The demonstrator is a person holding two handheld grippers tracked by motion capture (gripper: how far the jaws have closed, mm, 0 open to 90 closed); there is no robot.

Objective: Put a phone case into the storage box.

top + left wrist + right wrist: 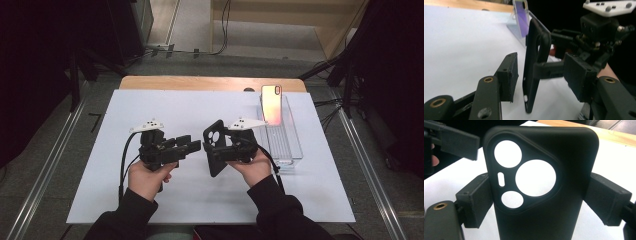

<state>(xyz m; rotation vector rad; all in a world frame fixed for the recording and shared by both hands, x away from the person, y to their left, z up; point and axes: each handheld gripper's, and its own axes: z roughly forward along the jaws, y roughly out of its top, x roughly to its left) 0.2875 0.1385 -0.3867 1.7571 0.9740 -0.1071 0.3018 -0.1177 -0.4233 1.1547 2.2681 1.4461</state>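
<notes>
A black phone case [214,142] with round camera cut-outs stands upright above the white sheet [165,107]. My right gripper [223,150] is shut on it; in the right gripper view [541,202] both pads press the case's [574,157] side edges. My left gripper [189,145] is just left of the case, pointing at it. In the left gripper view its jaws [542,75] stand open on either side of the case [534,50], and neither pad touches it. A hand holds each gripper.
A phone [271,104] with a glowing pink-orange back stands upright at the far end of a clear plastic tray [282,142], right of the grippers. Beyond the white sheet runs the wooden table edge [200,82]. Dark stands flank the table.
</notes>
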